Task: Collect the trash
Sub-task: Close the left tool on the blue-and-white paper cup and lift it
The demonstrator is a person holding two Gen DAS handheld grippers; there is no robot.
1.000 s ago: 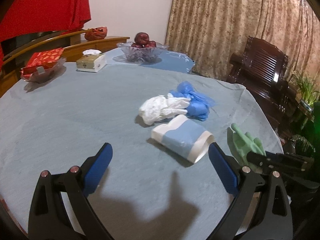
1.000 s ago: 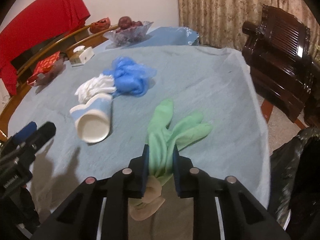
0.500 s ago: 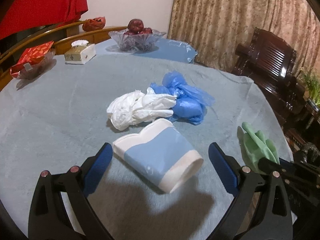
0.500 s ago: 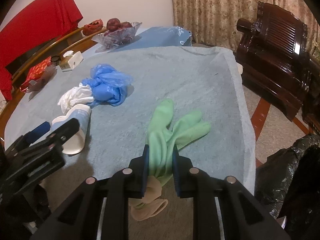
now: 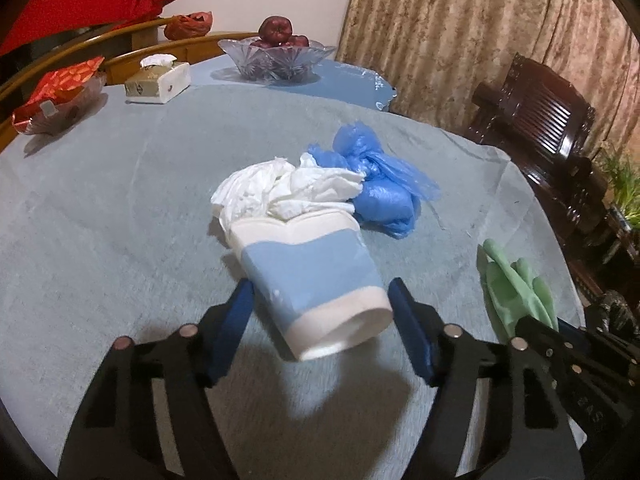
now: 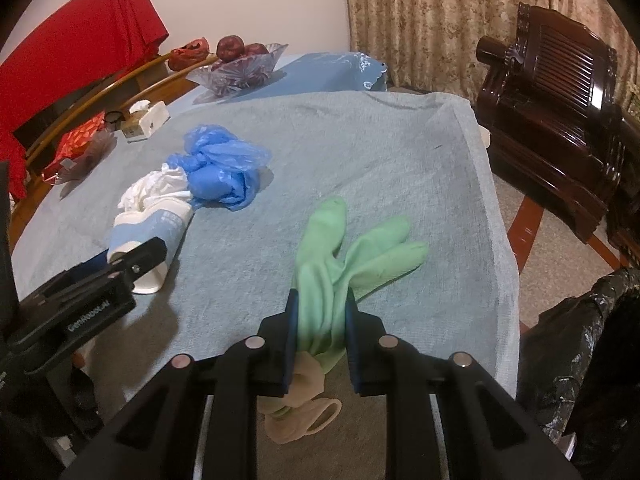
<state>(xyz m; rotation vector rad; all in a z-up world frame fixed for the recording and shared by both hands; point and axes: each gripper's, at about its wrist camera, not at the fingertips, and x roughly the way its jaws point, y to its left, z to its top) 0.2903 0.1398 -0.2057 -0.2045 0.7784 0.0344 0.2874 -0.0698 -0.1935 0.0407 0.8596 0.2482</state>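
Lying between the left tool (image 5: 322,312) pads: paper cup (image 5: 312,280).

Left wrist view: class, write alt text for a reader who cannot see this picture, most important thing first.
The left gripper brackets a blue-and-white paper cup lying on its side on a grey-blue tablecloth, fingers at its sides. Behind the cup lie crumpled white tissue and a blue plastic bag; a green rubber glove is at right.

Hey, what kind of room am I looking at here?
Most likely a home dining or living room: a cloth-covered table carries a glass fruit bowl and a tissue box, with a carved wooden armchair and patterned curtains behind.
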